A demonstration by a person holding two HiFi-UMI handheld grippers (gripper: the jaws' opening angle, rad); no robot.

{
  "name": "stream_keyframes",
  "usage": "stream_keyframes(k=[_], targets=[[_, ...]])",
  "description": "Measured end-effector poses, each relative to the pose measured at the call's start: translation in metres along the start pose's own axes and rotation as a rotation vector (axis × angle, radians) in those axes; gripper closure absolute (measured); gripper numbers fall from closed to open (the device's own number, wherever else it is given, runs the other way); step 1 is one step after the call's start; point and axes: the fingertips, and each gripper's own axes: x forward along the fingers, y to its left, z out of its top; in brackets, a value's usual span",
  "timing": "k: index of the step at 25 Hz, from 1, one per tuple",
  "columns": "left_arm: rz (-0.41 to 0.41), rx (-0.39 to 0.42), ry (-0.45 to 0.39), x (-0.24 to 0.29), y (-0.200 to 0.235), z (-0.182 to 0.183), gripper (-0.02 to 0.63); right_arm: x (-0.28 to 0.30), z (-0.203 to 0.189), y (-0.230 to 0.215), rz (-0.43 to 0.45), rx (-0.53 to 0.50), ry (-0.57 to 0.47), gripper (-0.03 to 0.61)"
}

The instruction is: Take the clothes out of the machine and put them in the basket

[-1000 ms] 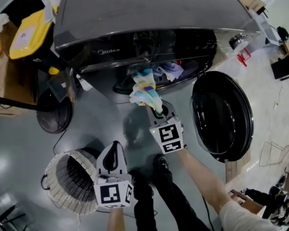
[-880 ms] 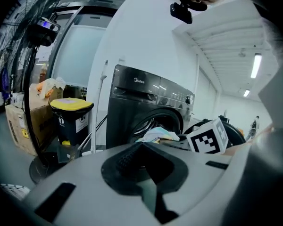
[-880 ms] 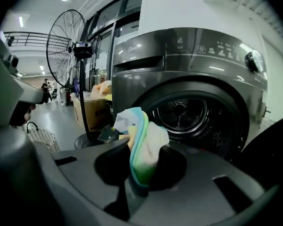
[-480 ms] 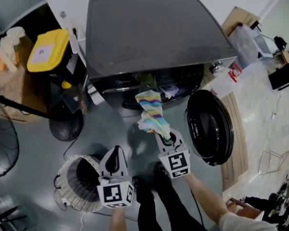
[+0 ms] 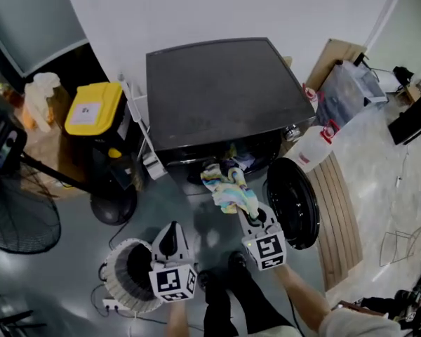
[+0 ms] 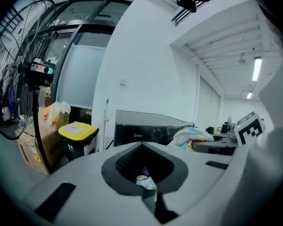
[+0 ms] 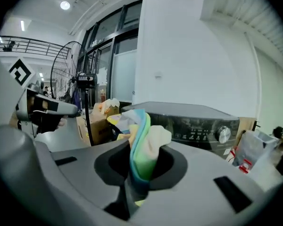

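Observation:
The dark washing machine (image 5: pixel 221 90) stands against the wall with its round door (image 5: pixel 292 202) swung open to the right. More clothes (image 5: pixel 240 161) show in the drum mouth. My right gripper (image 5: pixel 256 220) is shut on a pastel striped cloth (image 5: pixel 228 188), which hangs in the air in front of the drum; in the right gripper view the cloth (image 7: pixel 144 140) bulges up out of the jaws of the right gripper (image 7: pixel 139 173). My left gripper (image 5: pixel 170 239) is shut, just right of the ribbed white basket (image 5: pixel 126 286) on the floor. A small pale scrap (image 6: pixel 145 181) shows in its jaw hollow.
A yellow-lidded bin (image 5: pixel 91 111) and a cardboard box (image 5: pixel 38 153) stand left of the machine. A floor fan (image 5: pixel 17 220) is at far left, and its round base (image 5: pixel 112 206) lies near the basket. A white jug (image 5: pixel 310 146) and a wooden board (image 5: pixel 337 216) are to the right.
Both grippers have risen and drawn back from the machine. The striped cloth has come out of the drum mouth with the right gripper. The left gripper stays shut beside the basket.

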Motion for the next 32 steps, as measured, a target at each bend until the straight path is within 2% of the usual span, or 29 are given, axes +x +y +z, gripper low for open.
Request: stream_keyframes(k=[5,10,15,19,26,32], targets=[[-0.006,0.035,-0.031,-0.024,-0.017,0.058,0.595,-0.04,0.069,-0.004,0.013,-0.015,-0.041,0.509],[0.004,0.052,-0.048,-0.057,-0.021,0.102,0.595,-0.079,0.12,0.003,0.052,-0.002,-0.073,0.509],[0.039,0.046,-0.084,-0.096,-0.018,0.135,0.595,-0.12,0.163,0.03,0.12,-0.031,-0.11,0.509],[0.075,0.061,-0.108,-0.124,-0.009,0.16,0.595,-0.139,0.197,0.058,0.17,-0.092,-0.159,0.509],[0.182,0.075,-0.158,-0.185,0.028,0.183,0.595,-0.143,0.244,0.116,0.282,-0.163,-0.261,0.509],[0.337,0.035,-0.193,-0.243,0.074,0.183,0.595,-0.131,0.272,0.171,0.415,-0.187,-0.301,0.509]])
